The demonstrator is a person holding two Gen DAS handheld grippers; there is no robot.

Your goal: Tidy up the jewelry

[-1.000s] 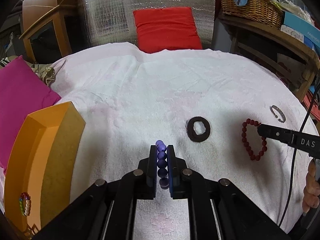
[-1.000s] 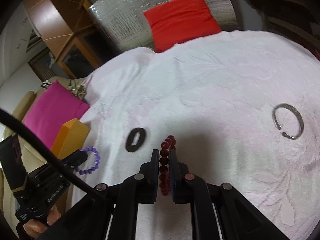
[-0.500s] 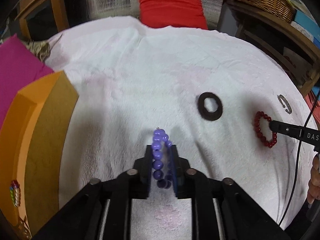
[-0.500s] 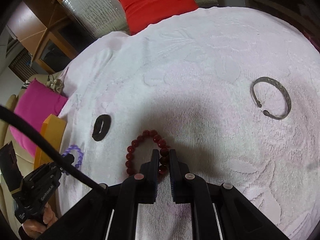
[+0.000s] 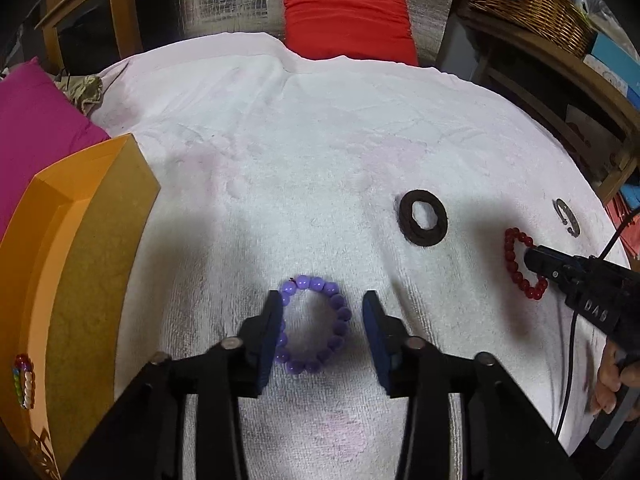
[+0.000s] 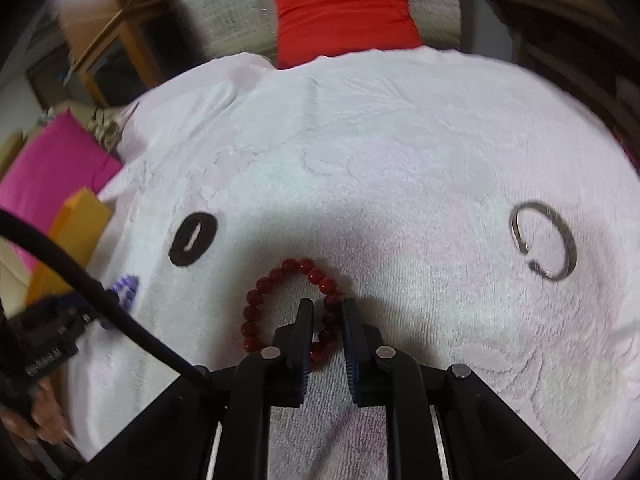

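Far left: orange box [image 5: 68, 240] on white towel [image 5: 320, 128], multicolour bead bracelet [image 5: 23, 380] lying inside near its close end. Pink cushion [image 5: 36, 116] behind box.

Centre-left: left gripper [image 5: 322, 312] spread wide, low over towel. Purple bead bracelet [image 5: 316, 322] lying flat as open ring betw. the two fingers, gripped by neither; left finger overlaps ring's left edge in view, right finger just clear of beads. In right wrist cam, purple beads only partly seen behind cable.

Centre: dark flat ring [image 5: 422, 223] on towel, beyond and right of purple bracelet, well apart from it. Red cushion [image 5: 348, 20] at far edge against silver foil backing.

Right: red bead bracelet [image 6: 294, 308] flat on towel. Right gripper [image 6: 324, 320] narrowly parted, straddling right-hand strand of beads; beads sit betw. fingers, can't tell if pads actually press on them. Rest of loop spread out left of fingers.

Far right: silver open bangle [image 6: 544, 240] on towel, well apart from red bracelet. Wicker basket [image 5: 524, 0] on wooden shelf beyond, top right.
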